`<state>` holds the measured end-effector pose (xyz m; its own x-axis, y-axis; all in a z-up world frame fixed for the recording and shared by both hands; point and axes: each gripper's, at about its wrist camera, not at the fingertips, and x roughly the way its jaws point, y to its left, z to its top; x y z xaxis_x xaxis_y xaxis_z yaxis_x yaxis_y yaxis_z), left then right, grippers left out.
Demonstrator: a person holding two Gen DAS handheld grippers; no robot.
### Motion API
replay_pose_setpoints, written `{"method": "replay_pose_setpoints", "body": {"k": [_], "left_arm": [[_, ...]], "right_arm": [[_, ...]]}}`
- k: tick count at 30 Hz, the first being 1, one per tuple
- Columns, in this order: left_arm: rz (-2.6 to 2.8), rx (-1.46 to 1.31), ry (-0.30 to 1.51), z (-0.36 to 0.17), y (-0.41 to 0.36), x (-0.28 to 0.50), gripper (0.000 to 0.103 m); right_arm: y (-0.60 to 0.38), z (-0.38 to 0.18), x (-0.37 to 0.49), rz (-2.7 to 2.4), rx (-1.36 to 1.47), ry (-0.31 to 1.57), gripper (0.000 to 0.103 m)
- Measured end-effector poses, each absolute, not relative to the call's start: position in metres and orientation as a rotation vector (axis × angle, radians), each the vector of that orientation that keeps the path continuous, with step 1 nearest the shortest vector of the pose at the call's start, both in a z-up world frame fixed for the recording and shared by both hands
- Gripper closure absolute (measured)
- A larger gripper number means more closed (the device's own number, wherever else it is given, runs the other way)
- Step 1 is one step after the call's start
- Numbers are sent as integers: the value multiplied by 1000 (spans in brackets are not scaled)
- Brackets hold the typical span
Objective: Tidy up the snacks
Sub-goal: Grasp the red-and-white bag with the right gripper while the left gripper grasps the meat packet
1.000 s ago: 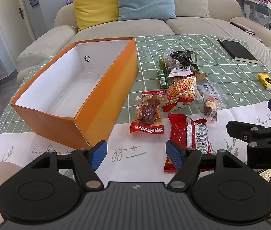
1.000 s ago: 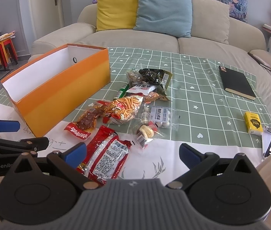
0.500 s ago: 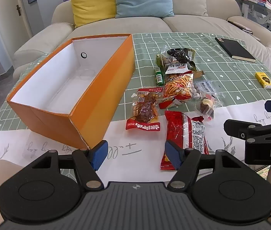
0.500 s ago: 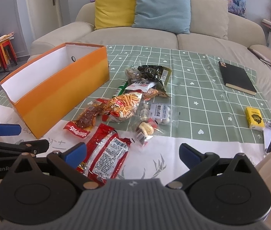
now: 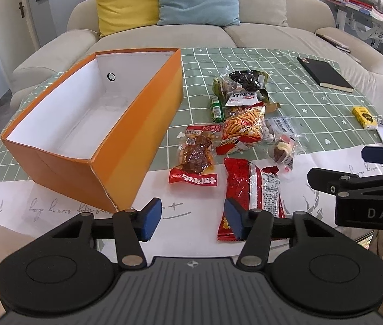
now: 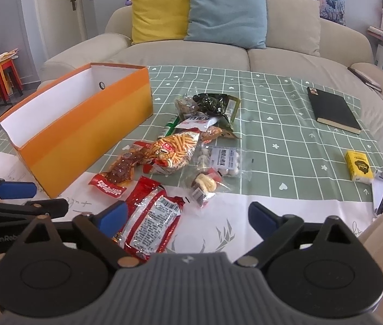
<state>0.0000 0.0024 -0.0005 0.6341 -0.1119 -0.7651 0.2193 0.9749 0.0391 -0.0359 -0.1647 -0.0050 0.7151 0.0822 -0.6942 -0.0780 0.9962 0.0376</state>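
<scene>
Behind the table sits a big soft couch [image 6: 286,51] with a yellow pillow [image 6: 159,10] and a blue pillow [image 6: 226,13]. On the table lies a green checked cloth [image 6: 278,124], smooth and flat.

My left tongs [image 5: 191,218] are spread wide and hold nothing. My right tongs [image 6: 187,218] are spread wide too, with nothing between them.

By the left edge of the table stands the orange box [image 5: 126,146]. It is long, made of stiff card, white inside, and has nothing in it. The snacks lie in a pile in the middle of the table, just beside the box. Nearest to me, by the front edge, is the red packet [image 5: 251,187], shiny and crinkly. Past it are a flat clear pack of brown meat [image 5: 198,154] and a puffy bag of orange sticks [image 5: 243,128].

I think no snack is put away yet, so I am just starting. Next, I guess, I should reach down to the red packet, pinch its thin crinkly edge, and carry it over into the box.
</scene>
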Motion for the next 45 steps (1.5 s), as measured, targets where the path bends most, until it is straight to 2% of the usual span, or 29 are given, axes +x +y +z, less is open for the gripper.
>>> {"method": "replay_pose_setpoints", "body": {"k": [5,10,17,30,35,40,45], "left_arm": [[-309,90,914,-9,0,6,39],[-255,214,935,-21,-9,15,39],[-215,194,974,-39,7,27,39],[-166,209,1038,-60,15,39,37],[-180,216,1048,-63,13,41,36],[-219,199,1043,-63,9,43,35],[-256,173,1013,-57,4,47,30]], "right_arm": [[-169,-12,-29,79,27,818,26],[-167,-26,-14,132,95,903,26],[-153,-51,13,157,182,1009,9],[-121,-90,50,106,174,1149,3],[-111,-92,52,118,89,1124,4],[-119,-92,54,102,31,1118,10],[-130,-88,56,107,-11,1099,24]]}}
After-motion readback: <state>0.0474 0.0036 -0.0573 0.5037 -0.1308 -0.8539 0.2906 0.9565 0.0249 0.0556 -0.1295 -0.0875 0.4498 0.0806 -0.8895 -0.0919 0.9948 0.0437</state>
